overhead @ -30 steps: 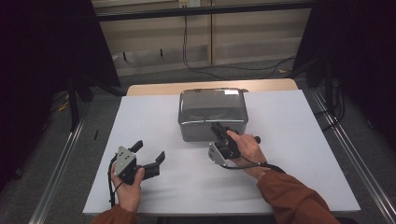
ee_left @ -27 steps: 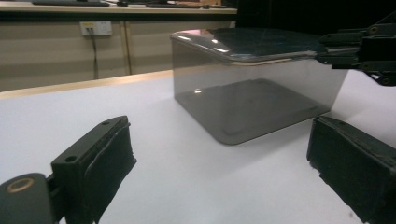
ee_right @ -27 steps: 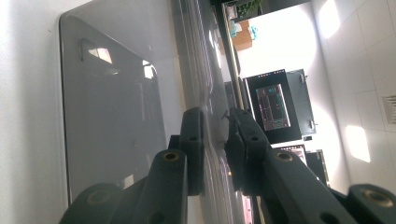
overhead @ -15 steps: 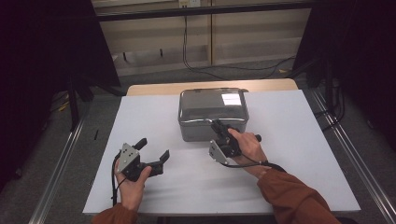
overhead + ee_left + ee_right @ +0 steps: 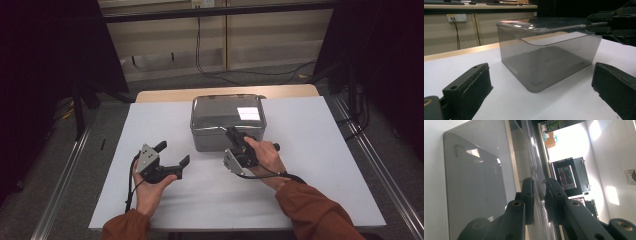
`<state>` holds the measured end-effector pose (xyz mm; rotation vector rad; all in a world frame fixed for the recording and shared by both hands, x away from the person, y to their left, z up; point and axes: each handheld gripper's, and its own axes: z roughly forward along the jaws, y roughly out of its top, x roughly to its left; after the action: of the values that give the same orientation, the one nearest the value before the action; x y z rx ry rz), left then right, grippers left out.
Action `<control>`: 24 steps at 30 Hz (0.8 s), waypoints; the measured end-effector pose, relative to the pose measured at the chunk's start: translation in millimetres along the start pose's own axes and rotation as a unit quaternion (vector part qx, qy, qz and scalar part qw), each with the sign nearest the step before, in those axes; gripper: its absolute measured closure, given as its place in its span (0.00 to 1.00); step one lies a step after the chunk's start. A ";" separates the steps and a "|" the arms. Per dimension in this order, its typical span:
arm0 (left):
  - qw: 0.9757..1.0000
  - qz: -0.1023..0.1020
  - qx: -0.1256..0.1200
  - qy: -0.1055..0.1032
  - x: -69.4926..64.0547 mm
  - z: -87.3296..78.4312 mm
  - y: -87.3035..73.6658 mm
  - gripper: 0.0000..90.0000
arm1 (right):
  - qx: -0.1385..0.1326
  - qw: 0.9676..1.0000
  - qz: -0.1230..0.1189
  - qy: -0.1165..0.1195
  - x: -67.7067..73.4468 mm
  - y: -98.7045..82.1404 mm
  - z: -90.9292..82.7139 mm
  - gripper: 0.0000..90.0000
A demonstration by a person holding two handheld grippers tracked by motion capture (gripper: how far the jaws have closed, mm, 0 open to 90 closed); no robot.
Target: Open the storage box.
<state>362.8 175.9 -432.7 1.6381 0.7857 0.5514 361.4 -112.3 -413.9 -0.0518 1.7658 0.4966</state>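
Right claw (image 5: 231,134) clamps the smoky plastic box's (image 5: 227,122) lid edge; left claw (image 5: 172,153) gapes empty.

The high view looks forward and down on the whole counter (image 5: 150,115) from above its near edge. The left gripper view sits low, near the counter, facing the grey box (image 5: 544,62) close ahead. The right gripper view, rolled sideways, is pressed up against that box's lid (image 5: 474,182). All three share the box.
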 end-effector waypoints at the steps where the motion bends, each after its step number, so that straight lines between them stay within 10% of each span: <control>1: 1.000 -0.002 0.000 -0.001 0.2 1.8 0.2 0.02 | -0.002 1.000 0.001 -0.002 -1.8 0.1 0.0 0.88; 24: 0.999 0.035 -0.003 0.000 4.5 48.0 20.6 0.05 | -0.012 1.000 0.007 -0.017 -19.5 1.4 1.9 0.89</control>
<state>404.5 145.7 -423.0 1.6655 0.7278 0.6026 367.8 -114.8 -395.5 -0.0482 1.7289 0.5265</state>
